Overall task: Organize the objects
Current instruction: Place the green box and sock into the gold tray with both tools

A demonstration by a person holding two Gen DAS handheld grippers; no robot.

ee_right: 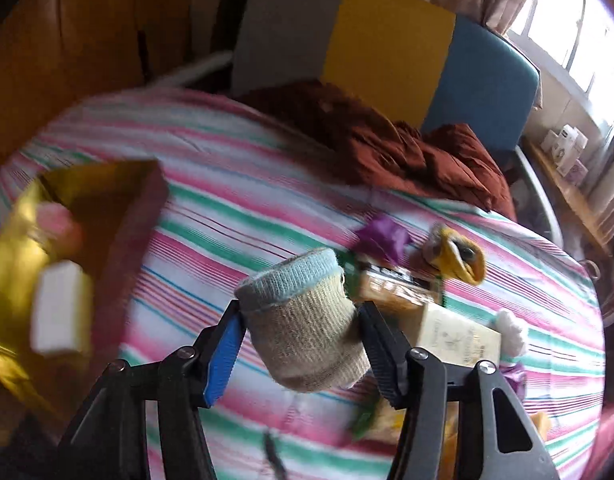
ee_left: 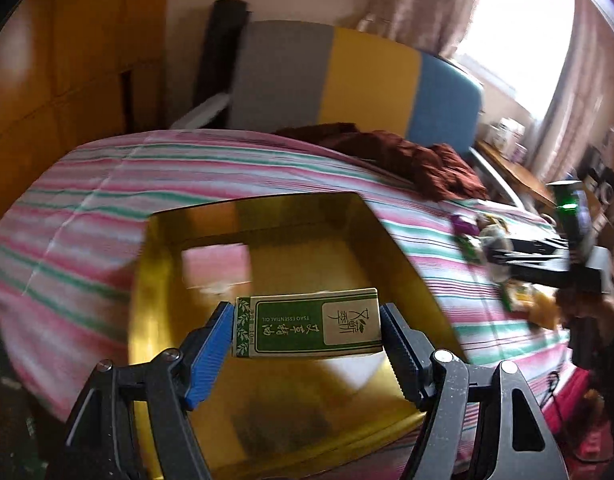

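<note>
The bed point(ee_left: 107, 184), under a pink, green and white striped sheet, fills both views; its near and side edges are cut off by the frame. A brown cloth point(ee_right: 387, 148) lies crumpled by the headboard point(ee_right: 387, 36).

The gold box point(ee_left: 291, 248) sits open on the sheet. In the right wrist view it is blurred and partly out of frame, and the pale items inside it cannot be made out. The small items point(ee_right: 427, 272) heaped at the right of the bed are smeared, and few can be told apart.

The left gripper point(ee_left: 307, 332) points down over the gold box, its jaws clamped on the ends of a green and white carton point(ee_left: 309, 328).

The right gripper point(ee_right: 303, 332) tilts down above the sheet, its jaws pressing the sides of a beige sock point(ee_right: 307, 320) with a blue cuff.
</note>
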